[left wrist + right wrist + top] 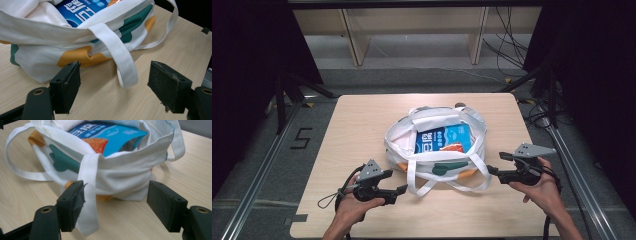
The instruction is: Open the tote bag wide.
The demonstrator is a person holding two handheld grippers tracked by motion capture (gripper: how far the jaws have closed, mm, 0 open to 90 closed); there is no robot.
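Note:
A white tote bag with green and orange print lies open in the middle of the wooden table, with a blue snack packet inside. Its straps trail toward the near edge. My left gripper is near the bag's front left, open. In the left gripper view the jaws stand wide with a strap loop lying between them, not pressed. My right gripper is open at the bag's right. In the right gripper view a strap hangs beside the left jaw of the gripper.
Bare tabletop surrounds the bag, widest on the left. Beyond the far edge are wooden furniture legs and loose cables on the floor. Black stand legs and metal rails flank the table.

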